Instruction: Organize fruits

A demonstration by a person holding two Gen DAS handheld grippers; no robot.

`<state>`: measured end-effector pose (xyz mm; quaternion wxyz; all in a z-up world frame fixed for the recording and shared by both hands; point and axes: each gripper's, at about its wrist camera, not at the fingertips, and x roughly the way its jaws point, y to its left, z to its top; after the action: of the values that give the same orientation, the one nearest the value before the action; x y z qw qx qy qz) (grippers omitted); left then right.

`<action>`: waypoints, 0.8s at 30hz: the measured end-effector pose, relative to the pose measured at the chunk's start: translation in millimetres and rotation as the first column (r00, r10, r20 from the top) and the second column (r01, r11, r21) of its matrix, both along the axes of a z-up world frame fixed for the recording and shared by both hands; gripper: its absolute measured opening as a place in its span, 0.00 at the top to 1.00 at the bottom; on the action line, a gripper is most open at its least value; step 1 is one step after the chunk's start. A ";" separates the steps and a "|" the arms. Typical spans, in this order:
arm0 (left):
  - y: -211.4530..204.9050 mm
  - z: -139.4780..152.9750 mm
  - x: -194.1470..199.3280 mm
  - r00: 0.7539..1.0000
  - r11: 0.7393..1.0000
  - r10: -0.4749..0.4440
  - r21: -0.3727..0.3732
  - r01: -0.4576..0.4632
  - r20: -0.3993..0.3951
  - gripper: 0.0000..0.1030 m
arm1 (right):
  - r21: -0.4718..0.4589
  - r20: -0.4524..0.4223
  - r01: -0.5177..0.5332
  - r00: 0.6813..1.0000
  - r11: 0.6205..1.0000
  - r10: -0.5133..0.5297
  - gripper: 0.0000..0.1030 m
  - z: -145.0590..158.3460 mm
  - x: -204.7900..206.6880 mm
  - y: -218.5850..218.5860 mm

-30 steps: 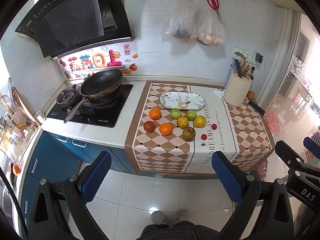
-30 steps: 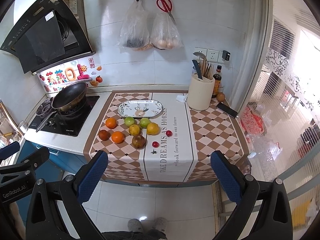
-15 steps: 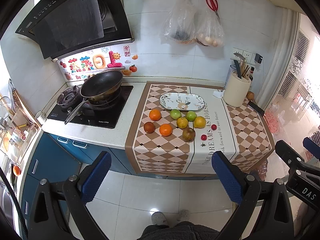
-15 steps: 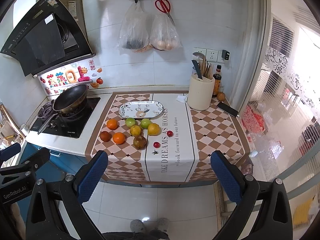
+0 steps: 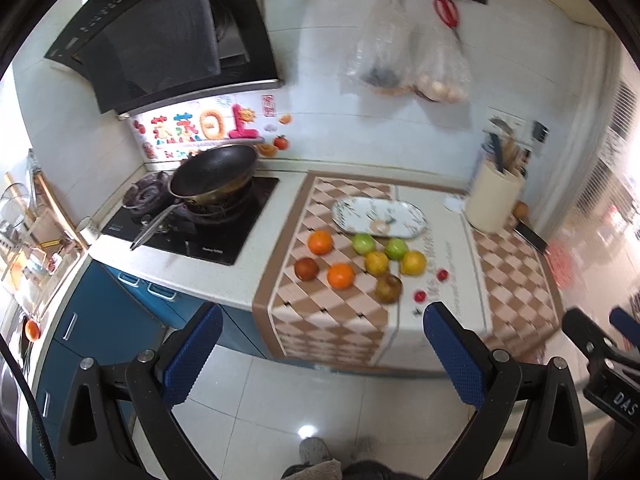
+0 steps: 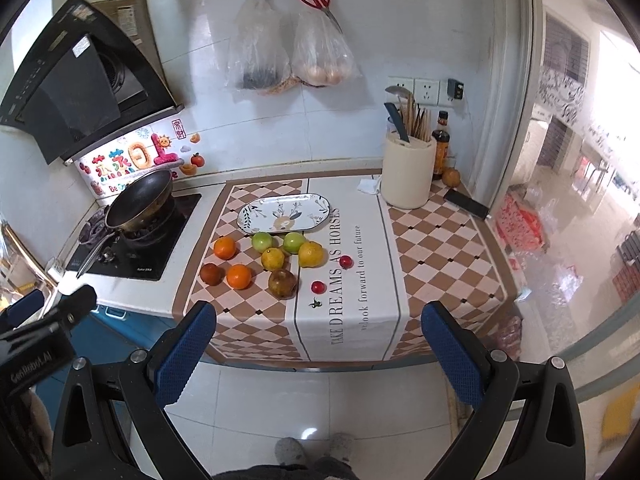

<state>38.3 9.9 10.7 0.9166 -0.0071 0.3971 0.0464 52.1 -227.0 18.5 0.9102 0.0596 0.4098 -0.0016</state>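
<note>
Several fruits lie loose on a checkered cloth (image 6: 432,248) on the counter: two oranges (image 6: 225,248), two green apples (image 6: 262,241), two yellow citrus (image 6: 311,254), two brownish fruits (image 6: 282,283) and two small red ones (image 6: 318,287). Behind them sits an oval patterned plate (image 6: 284,213) with nothing on it; in the left wrist view the plate (image 5: 378,221) shows blurred. My left gripper (image 5: 324,354) and right gripper (image 6: 318,350) both hang open over the floor, short of the counter's front edge, holding nothing.
A black pan (image 6: 138,200) rests on the hob at the left. A cream utensil holder (image 6: 407,174), a sauce bottle (image 6: 440,142) and a phone (image 6: 466,204) stand at the right back. Two plastic bags (image 6: 290,56) and red scissors hang on the wall. Shoes show on the tiled floor (image 6: 312,392) below.
Both grippers have come nearer to the counter, so the fruit looks larger. The left wrist view is now motion-blurred. Nothing on the counter has moved.
</note>
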 end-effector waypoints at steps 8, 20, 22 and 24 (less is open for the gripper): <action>1.7 -42.5 60.8 0.993 0.990 0.112 0.094 -0.110 -0.021 0.00 | 0.089 -0.088 -0.055 0.994 0.994 0.063 0.00 -71.0 74.9 -17.4; 68.7 -163.9 200.9 0.938 0.980 0.155 0.166 -0.108 -0.308 0.00 | 0.156 -0.364 -0.067 0.923 0.985 0.121 0.02 -232.6 221.0 41.9; 89.7 -197.7 230.0 0.904 0.988 0.134 0.122 -0.092 -0.405 0.00 | 0.162 -0.414 -0.048 0.903 0.986 0.111 0.02 -261.9 244.6 56.7; 102.8 -225.1 251.1 0.865 0.994 0.107 0.071 -0.083 -0.490 0.02 | 0.174 -0.461 -0.021 0.882 0.985 0.100 0.03 -286.1 261.4 67.8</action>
<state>289.4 112.7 -214.3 0.7815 0.0073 0.6156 0.1013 313.6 -159.2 -267.6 0.7761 0.1191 0.6176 0.0460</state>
